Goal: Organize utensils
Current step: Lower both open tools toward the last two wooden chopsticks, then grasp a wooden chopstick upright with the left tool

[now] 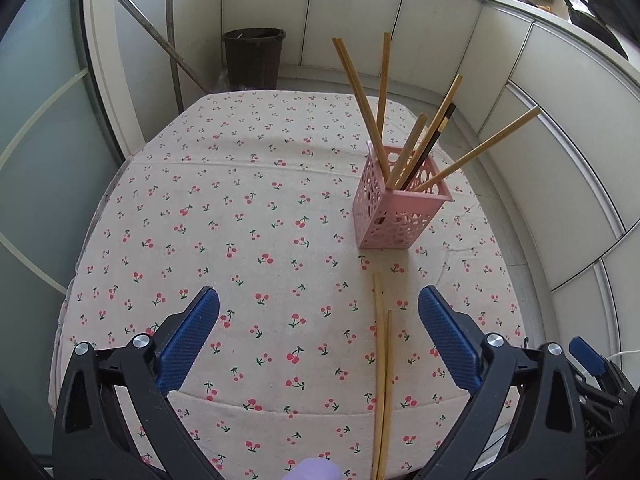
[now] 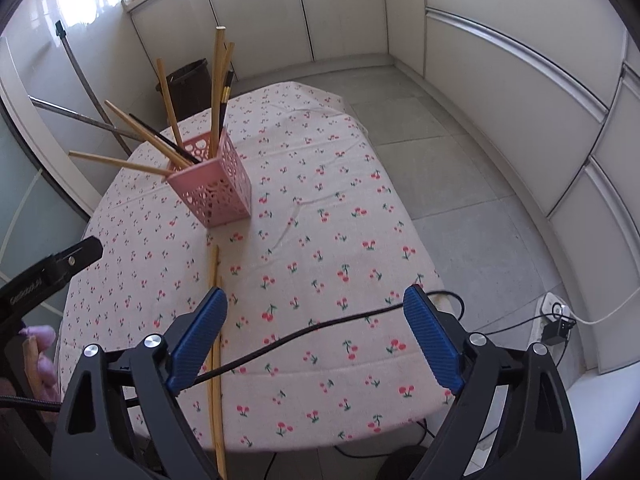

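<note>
Presently: pink holder (image 1: 400,208) upright on the cherry-print tablecloth (image 1: 240,220), several chopsticks already inside. Two loose chopsticks (image 1: 382,368) lie side by side just before it. Left gripper (image 1: 318,336) and right gripper (image 2: 316,334): jaws apart, empty. Step in hand, likely: collecting the remaining pair. Next: close on one stick.
</note>
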Tool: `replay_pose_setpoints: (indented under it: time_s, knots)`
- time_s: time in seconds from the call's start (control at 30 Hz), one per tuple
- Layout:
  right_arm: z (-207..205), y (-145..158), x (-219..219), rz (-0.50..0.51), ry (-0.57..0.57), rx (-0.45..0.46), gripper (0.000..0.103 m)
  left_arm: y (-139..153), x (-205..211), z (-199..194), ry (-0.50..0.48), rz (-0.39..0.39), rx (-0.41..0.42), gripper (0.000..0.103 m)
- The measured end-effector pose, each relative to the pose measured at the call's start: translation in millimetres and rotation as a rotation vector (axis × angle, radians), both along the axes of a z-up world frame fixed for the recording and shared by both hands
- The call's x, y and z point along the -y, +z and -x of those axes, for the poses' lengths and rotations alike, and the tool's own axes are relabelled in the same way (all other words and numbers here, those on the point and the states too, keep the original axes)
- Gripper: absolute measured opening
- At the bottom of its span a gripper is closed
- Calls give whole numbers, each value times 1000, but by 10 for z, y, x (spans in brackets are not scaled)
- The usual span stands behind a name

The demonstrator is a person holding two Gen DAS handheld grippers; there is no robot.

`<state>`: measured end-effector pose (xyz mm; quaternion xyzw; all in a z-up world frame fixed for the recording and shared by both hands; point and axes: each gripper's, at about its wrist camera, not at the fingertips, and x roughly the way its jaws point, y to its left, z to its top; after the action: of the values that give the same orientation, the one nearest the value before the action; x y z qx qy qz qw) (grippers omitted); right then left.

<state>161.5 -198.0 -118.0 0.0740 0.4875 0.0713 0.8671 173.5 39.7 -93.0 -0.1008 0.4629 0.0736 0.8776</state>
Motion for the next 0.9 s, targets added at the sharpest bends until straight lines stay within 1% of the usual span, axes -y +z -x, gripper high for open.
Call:
replay_pose_setpoints:
  time_s: [0.07, 0.2, 0.33, 0.4, 0.5, 0.67, 0.8, 0.87, 0.9]
  knots:
    - [41, -19, 27, -2, 2, -16, 90, -75, 15, -31, -6, -5, -28, 96]
    - [125, -95, 56, -7, 8, -60, 90, -323, 57, -122, -25, 3, -115, 96]
    - [169, -162, 46, -13, 16, -95, 90, -615, 89, -237, -60, 58, -226, 96]
    - [179, -200, 28, -9, 25, -114, 90, -767, 81, -298, -63, 106, -284, 96]
    - [177, -220, 33, -10, 29, -126, 90, -947, 69, -366, -53, 135, -343, 96]
    - [165, -234, 92, -47, 11, -152, 90, -1094, 60, -473, -19, 130, -373, 96]
    - [152, -249, 122, -68, -2, -167, 90, -1172, 114, -555, 2, 123, -377, 96]
    - [155, -252, 130, -67, -5, -169, 90, -1194, 151, -588, 7, 99, -372, 95]
    - [156, -258, 135, -67, -6, -171, 90, -1204, 176, -608, 9, 74, -366, 95]
